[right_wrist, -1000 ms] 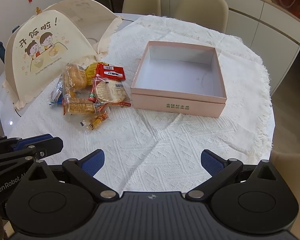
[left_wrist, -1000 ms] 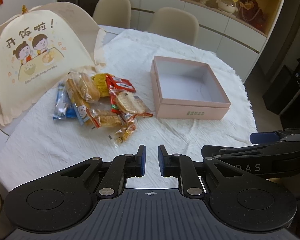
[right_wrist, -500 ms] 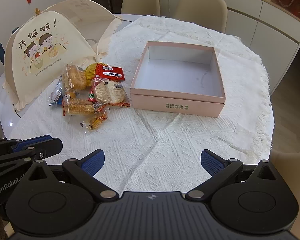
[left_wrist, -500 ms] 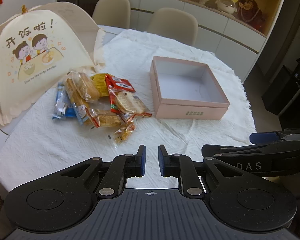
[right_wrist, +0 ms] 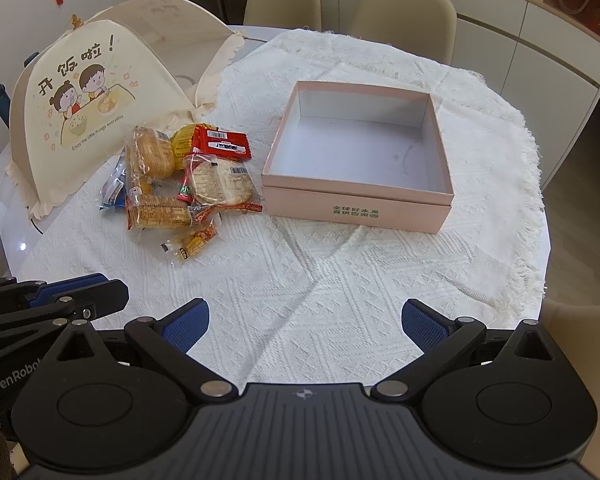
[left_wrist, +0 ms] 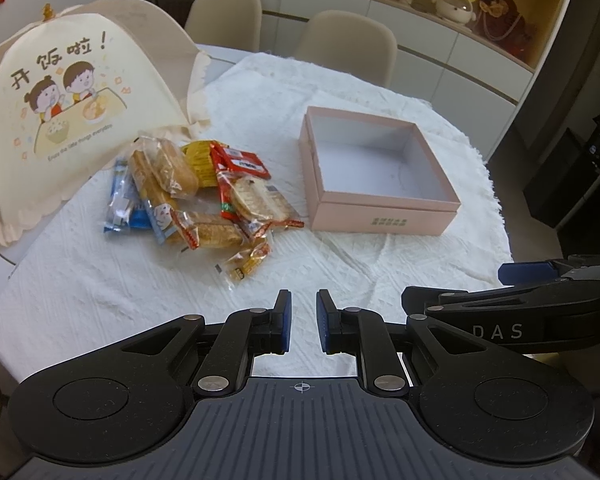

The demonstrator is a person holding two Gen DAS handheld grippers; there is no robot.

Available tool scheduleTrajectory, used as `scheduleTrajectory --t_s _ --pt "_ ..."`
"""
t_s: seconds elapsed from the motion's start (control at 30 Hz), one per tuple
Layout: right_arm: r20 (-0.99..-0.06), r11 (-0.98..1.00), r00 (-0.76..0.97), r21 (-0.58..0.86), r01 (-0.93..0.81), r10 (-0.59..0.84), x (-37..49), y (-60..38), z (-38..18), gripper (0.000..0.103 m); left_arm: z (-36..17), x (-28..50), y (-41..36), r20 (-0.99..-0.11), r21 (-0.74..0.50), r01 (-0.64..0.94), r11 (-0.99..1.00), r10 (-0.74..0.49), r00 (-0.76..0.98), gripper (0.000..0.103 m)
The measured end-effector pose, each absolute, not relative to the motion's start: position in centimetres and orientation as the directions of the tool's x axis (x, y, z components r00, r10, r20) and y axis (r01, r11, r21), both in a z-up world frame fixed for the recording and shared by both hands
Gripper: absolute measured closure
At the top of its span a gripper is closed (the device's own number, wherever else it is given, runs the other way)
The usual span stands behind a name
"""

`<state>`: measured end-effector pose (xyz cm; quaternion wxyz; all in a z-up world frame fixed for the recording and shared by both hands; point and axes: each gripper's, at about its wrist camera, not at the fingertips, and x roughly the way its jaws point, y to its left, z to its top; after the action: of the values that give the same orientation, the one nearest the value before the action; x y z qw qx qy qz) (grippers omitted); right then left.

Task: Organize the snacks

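We observe no change over the last second: both grippers hover in the same place above the near edge of the tabletop (right_wrist: 340, 280), and nothing on it has shifted. We take this as the starting condition; no snack has been moved yet.

The left gripper (left_wrist: 303, 322) has its jaws drawn nearly together with nothing between them. The right gripper (right_wrist: 305, 322) has its jaws wide apart, also with nothing between them.

The snacks (right_wrist: 180, 184) lie in a loose pile on the white cloth (right_wrist: 380, 272), just beside the left wall of the pink box (right_wrist: 356, 210) and in front of the folding food cover (right_wrist: 80, 116). A small orange packet (right_wrist: 192, 242) sits at the near edge of the pile. The box interior is bare.

We judge that the entire transfer into the box remains to be done. The right gripper is ready to take a packet; the left must open first. The crinkly wrappers overlap, so we expect that one grasp may drag a neighbour.
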<state>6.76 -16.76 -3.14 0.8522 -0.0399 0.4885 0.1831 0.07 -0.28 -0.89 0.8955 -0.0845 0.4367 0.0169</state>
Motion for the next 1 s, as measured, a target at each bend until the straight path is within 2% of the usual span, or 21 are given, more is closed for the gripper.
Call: scheduleTrajectory --t_s 0.53,0.73,0.87,1.0 --pt "-0.815 0.931 0.506 0.103 -0.351 0.281 6.8 -16.5 -3.0 0.000 -1.6 0.3 0.6 -0.795 -0.157 -0.117 0.981 -0.055 0.604 0.085" --pt "-0.816 0.924 0.505 0.090 -0.372 0.283 7.6 -16.2 -4.7 0.000 -3.4 1.3 2.1 -0.812 -0.165 -0.150 0.975 -0.048 0.582 0.085" --pt "-0.782 0.922 0.536 0.122 -0.369 0.318 8.3 -16.0 -6.9 0.000 -5.6 2.3 4.8 -0.801 -0.253 -0.168 0.953 -0.109 0.589 0.085" --pt "-0.814 0.904 0.455 0.184 -0.387 0.361 10.9 -15.1 -9.9 0.001 -7.0 3.3 8.5 -0.783 -0.329 -0.203 0.922 -0.146 0.605 0.084"
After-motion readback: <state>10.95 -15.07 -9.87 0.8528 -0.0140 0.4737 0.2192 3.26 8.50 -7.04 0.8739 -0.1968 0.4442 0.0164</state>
